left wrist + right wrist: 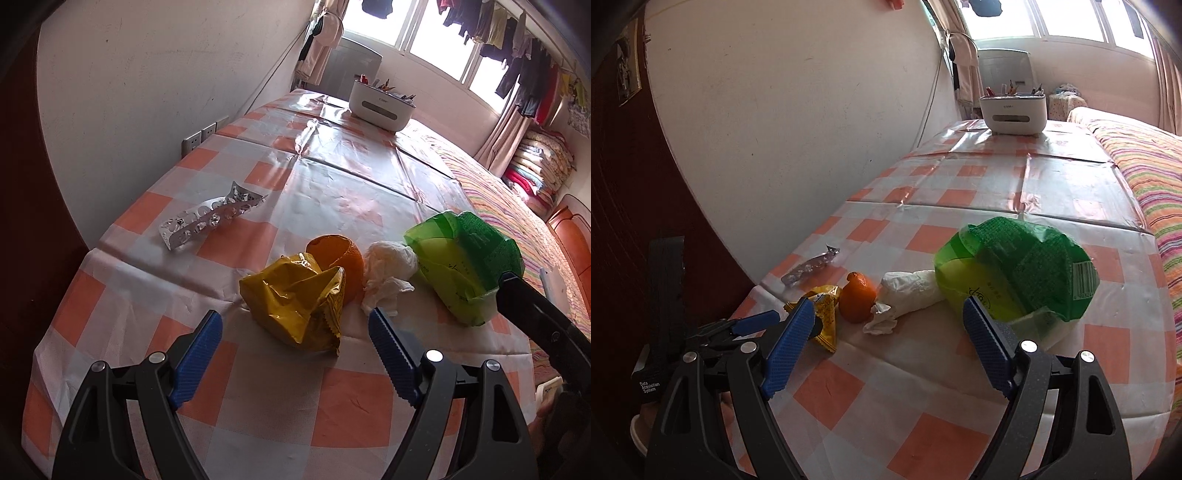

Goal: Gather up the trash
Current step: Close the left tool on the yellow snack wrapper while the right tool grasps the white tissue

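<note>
Trash lies on the checked tablecloth (332, 177): a crumpled yellow wrapper (295, 302), an orange peel (338, 258), a crumpled white tissue (388, 269), a green plastic bag (461, 258) and a silver blister pack (210, 218). My left gripper (295, 332) is open, its fingers either side of the yellow wrapper, empty. My right gripper (890, 325) is open and empty, just short of the tissue (908, 295) and green bag (1015, 273). The wrapper (823, 310), peel (857, 299) and blister pack (812, 267) show to its left.
A white organiser box (380, 103) with pens stands at the table's far end (1014, 110). A wall runs along the left. A bed with a striped cover (1152, 177) borders the right. Wall sockets (203, 136) sit beside the table.
</note>
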Available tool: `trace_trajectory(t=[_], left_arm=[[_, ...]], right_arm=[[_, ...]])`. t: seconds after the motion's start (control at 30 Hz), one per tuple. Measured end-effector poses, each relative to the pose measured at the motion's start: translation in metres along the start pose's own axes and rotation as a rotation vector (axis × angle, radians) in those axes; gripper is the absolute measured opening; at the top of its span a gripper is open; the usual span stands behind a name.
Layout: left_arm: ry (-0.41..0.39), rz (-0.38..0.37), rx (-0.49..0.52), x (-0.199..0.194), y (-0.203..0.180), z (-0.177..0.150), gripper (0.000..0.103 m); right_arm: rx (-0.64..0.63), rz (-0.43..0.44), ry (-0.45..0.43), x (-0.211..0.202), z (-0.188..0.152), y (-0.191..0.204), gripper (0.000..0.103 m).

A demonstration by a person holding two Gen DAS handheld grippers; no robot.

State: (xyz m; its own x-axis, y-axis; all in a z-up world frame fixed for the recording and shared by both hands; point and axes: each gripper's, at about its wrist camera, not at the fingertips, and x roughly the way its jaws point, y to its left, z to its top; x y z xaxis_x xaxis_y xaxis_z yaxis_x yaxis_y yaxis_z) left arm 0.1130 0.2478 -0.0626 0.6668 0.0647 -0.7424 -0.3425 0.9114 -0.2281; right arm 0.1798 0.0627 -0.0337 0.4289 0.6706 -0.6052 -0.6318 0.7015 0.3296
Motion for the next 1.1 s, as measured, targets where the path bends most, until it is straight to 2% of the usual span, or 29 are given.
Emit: trace_trajectory(t=[0.07, 0.17, 0.5, 0.63, 0.7, 0.77, 0.9, 1.0, 1.1], left_arm=[[-0.002, -0.002, -0.001, 0.001, 0.0, 0.0, 0.079], [-0.009, 0.001, 0.005, 0.001, -0.001, 0.001, 0.079], [0.037, 0.014, -0.015, 0.013, 0.005, 0.004, 0.079], [0.044, 0.014, -0.006, 0.015, 0.003, 0.003, 0.079], [0.044, 0.014, 0.001, 0.016, 0.002, 0.003, 0.079], [0.041, 0.014, 0.006, 0.017, 0.001, 0.003, 0.079], [0.04, 0.018, 0.003, 0.019, 0.002, 0.004, 0.079], [0.041, 0.011, -0.019, 0.02, 0.006, 0.004, 0.072], [0.034, 0.026, -0.017, 0.021, 0.007, 0.005, 0.056]], right_arm=[[0.001, 0.021, 0.031, 0.013, 0.004, 0.003, 0.069], [-0.011, 0.022, 0.067, 0.032, 0.009, 0.007, 0.063], [0.035, -0.038, 0.171, 0.089, 0.015, -0.012, 0.062], [0.013, -0.063, 0.201, 0.102, 0.011, -0.014, 0.059], [-0.006, -0.087, 0.196, 0.103, 0.008, -0.014, 0.044], [0.004, -0.074, 0.186, 0.098, 0.008, -0.018, 0.031], [0.042, -0.052, 0.163, 0.083, 0.004, -0.024, 0.027], [0.095, 0.001, 0.165, 0.07, -0.003, -0.029, 0.027], [0.123, 0.018, 0.149, 0.055, -0.008, -0.029, 0.027]])
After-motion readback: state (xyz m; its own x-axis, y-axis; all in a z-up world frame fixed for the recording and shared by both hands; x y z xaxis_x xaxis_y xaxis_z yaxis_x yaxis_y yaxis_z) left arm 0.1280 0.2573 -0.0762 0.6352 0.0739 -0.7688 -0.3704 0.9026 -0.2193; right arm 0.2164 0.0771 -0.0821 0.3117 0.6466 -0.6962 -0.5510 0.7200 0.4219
